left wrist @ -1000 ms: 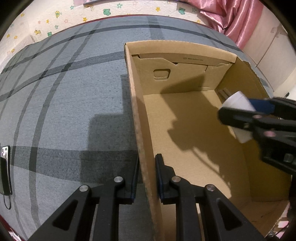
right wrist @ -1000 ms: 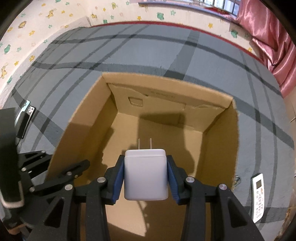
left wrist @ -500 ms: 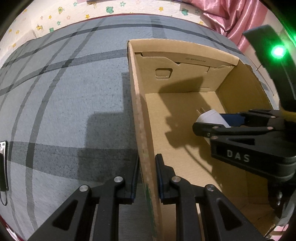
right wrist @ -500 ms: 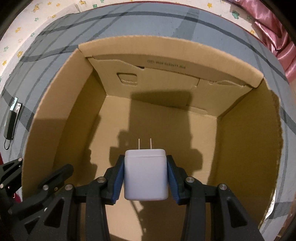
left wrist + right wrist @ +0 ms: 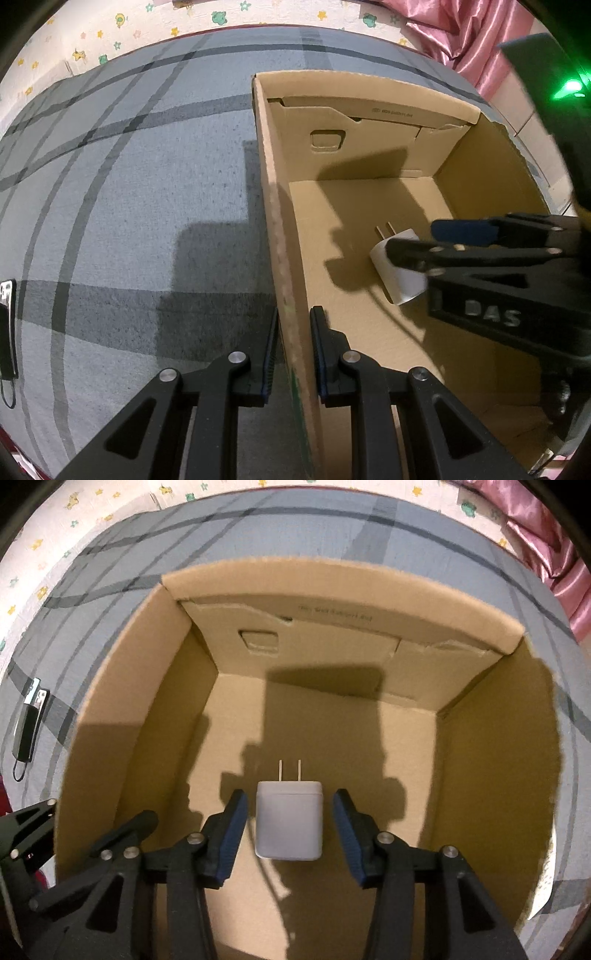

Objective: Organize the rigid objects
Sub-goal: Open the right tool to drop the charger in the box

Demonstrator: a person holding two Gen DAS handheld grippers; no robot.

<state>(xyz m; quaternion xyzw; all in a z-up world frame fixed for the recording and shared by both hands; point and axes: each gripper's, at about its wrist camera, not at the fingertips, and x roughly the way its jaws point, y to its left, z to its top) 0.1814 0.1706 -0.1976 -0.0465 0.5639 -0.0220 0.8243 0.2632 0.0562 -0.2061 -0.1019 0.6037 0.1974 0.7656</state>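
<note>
A white plug adapter (image 5: pixel 289 819) with two prongs lies on the floor of an open cardboard box (image 5: pixel 343 590). My right gripper (image 5: pixel 289 805) is inside the box, open, with a gap on each side of the adapter. In the left wrist view the adapter (image 5: pixel 400 275) shows partly behind the right gripper (image 5: pixel 428 240). My left gripper (image 5: pixel 293 325) is shut on the box's left wall (image 5: pixel 284 236), one finger outside and one inside.
The box stands on a grey plaid carpet (image 5: pixel 129 192). A black phone-like device with a cord (image 5: pixel 27 725) lies on the carpet left of the box, also at the left edge of the left wrist view (image 5: pixel 7 328). Pink curtain (image 5: pixel 461 33) at back right.
My right gripper went down into the box with the adapter, then opened and let it go onto the box floor. My left gripper kept its hold on the box wall.
</note>
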